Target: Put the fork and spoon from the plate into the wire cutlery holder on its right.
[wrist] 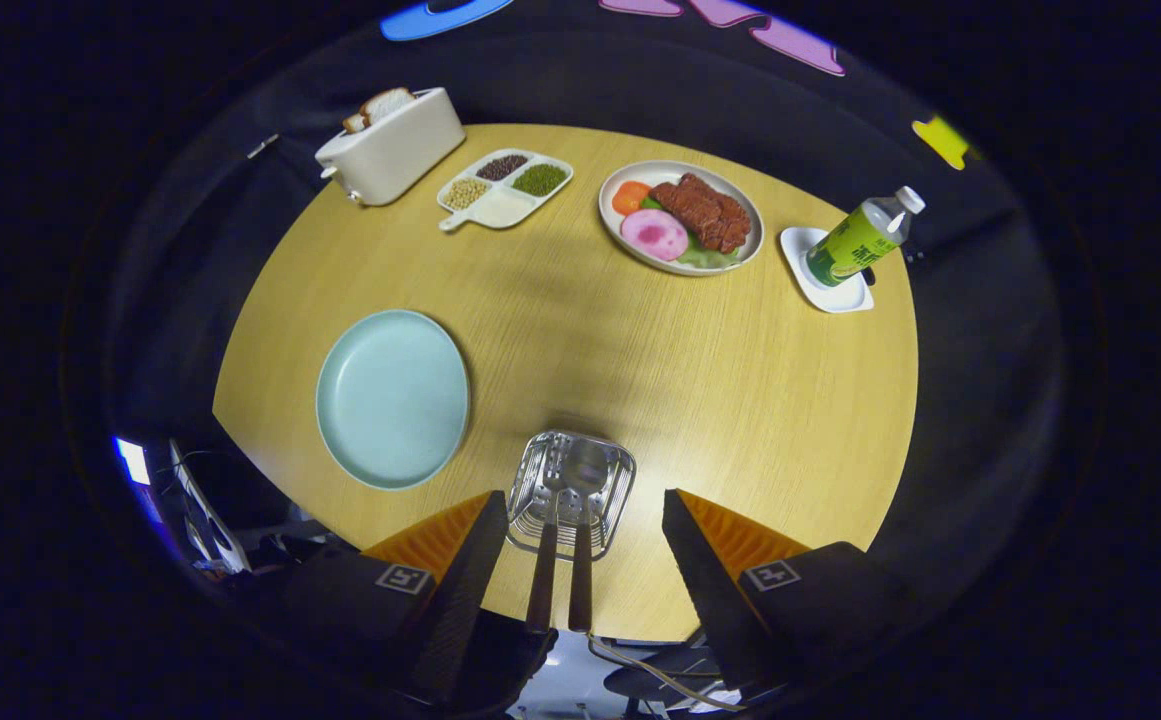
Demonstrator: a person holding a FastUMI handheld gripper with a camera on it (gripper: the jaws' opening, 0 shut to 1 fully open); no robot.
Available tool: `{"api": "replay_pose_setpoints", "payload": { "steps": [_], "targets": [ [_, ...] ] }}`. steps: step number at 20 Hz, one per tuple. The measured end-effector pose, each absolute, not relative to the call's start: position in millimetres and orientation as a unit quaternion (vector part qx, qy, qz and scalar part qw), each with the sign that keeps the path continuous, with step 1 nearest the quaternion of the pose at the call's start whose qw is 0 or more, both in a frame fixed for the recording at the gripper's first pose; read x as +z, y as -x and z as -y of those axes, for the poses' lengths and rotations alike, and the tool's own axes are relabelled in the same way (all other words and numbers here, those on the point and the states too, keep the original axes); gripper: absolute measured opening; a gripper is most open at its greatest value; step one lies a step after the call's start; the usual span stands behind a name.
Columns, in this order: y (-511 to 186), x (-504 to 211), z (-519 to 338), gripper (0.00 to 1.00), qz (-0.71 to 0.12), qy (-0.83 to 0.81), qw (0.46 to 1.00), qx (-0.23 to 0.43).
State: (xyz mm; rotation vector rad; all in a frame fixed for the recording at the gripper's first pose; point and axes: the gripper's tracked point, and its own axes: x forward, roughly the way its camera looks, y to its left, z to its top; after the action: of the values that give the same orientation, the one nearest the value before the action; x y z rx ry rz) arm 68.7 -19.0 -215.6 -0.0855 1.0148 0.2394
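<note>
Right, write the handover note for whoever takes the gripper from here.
Gripper: open, holding nothing, fingers spread either side of the wire cutlery holder.
Fork and spoon: both in the holder, heads down, dark handles sticking out toward the gripper, side by side.
Light blue plate: bare, left of the holder on the wooden table.
Done: both utensils look placed.
Left: probably nothing but backing the gripper away without knocking the handles.
</note>
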Motion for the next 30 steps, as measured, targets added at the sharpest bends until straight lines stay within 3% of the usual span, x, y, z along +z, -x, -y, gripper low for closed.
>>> {"api": "replay_pose_setpoints", "payload": {
  "steps": [8, 14, 21, 30],
  "targets": [
    [-51.8, -132.1, 33.9, 0.98, -0.297, 0.015, 0.952, 0.071],
    [-30.0, -91.3, 47.7, 0.97, -0.179, 0.005, 0.983, 0.046],
    [-8.5, -68.2, 50.7, 0.97, -0.104, 0.029, 0.992, 0.066],
    [-5.1, -67.0, 39.7, 0.99, -0.083, 0.034, 0.989, 0.117]
  ]
}}
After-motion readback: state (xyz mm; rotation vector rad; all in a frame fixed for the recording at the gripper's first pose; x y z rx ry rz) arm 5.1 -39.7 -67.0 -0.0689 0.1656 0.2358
